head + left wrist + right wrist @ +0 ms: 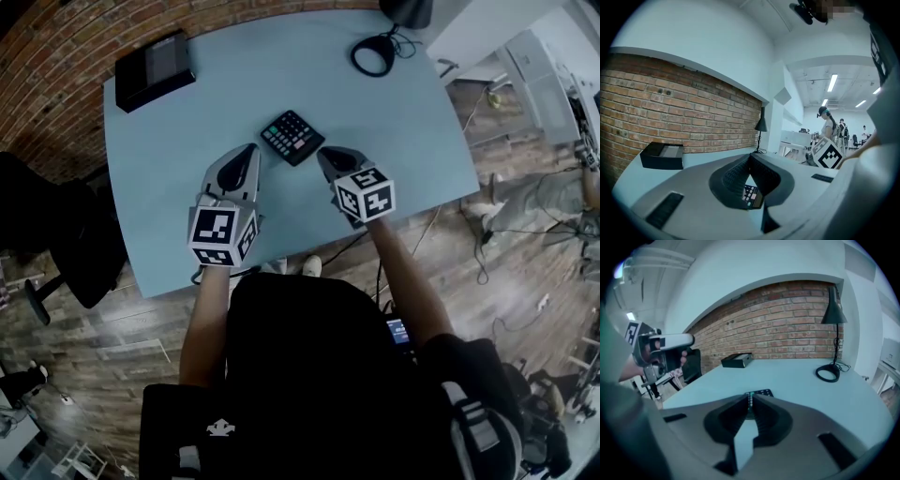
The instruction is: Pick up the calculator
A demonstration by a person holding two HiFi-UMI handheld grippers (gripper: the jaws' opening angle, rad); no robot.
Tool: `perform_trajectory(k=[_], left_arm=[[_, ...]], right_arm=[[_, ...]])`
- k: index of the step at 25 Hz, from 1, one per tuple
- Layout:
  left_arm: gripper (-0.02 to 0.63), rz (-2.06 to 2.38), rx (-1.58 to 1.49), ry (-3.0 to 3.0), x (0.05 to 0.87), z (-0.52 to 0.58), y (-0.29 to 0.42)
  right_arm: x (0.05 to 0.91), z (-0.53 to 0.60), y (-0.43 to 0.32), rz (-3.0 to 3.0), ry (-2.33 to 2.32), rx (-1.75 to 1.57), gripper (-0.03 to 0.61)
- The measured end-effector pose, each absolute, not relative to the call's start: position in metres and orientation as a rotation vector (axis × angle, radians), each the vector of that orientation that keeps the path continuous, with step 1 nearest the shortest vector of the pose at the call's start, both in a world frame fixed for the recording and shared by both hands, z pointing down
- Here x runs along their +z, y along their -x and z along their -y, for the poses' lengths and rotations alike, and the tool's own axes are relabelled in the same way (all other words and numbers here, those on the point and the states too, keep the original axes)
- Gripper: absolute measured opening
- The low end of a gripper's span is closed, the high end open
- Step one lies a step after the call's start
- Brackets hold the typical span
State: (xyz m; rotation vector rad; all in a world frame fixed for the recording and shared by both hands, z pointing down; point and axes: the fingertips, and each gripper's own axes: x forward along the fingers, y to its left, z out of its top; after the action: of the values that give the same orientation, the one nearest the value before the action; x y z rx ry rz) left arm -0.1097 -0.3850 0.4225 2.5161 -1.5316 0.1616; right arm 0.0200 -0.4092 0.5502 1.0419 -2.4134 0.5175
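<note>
The calculator [292, 137], black with coloured keys, lies flat on the light blue table [169, 169], just beyond both grippers. My left gripper [247, 152] is near its left corner with its tips together and nothing held. My right gripper [325, 156] is near its right corner, shut and holding nothing. Neither touches the calculator. In the left gripper view the calculator [752, 196] shows through the gap below the closed tips [751, 156]. In the right gripper view the calculator [762, 393] peeks out just past the shut gripper [751, 395].
A black box [155, 67] sits at the table's far left corner, and a black desk lamp's round base [373, 54] with its cable at the far right. A dark chair [56, 234] stands left of the table. The table's near edge runs under my forearms.
</note>
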Motion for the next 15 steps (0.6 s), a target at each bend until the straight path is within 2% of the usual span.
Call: perform_trajectory(k=[3, 5, 9, 10, 15], left_arm=[[0.009, 1.515, 0.18, -2.506, 0.431, 0.389, 0.111], [0.008, 1.503, 0.192, -2.498, 0.437, 0.391, 0.111], [0.009, 1.476, 0.214, -2.493, 0.445, 0.394, 0.109], [0.009, 1.47, 0.22, -2.492, 0.447, 0.395, 0.109], [0.008, 1.449, 0.259, -2.482, 0.458, 0.396, 0.11]], right_arm=[[0.564, 0.415, -0.024, 2.38, -1.078, 0.605, 0.008], [0.573, 0.417, -0.027, 2.363, -1.102, 0.697, 0.055], [0.593, 0.421, -0.032, 2.312, -1.151, 0.826, 0.063], [0.598, 0.423, -0.033, 2.3, -1.162, 0.863, 0.083], [0.623, 0.433, -0.036, 2.248, -1.256, 1.21, 0.091]])
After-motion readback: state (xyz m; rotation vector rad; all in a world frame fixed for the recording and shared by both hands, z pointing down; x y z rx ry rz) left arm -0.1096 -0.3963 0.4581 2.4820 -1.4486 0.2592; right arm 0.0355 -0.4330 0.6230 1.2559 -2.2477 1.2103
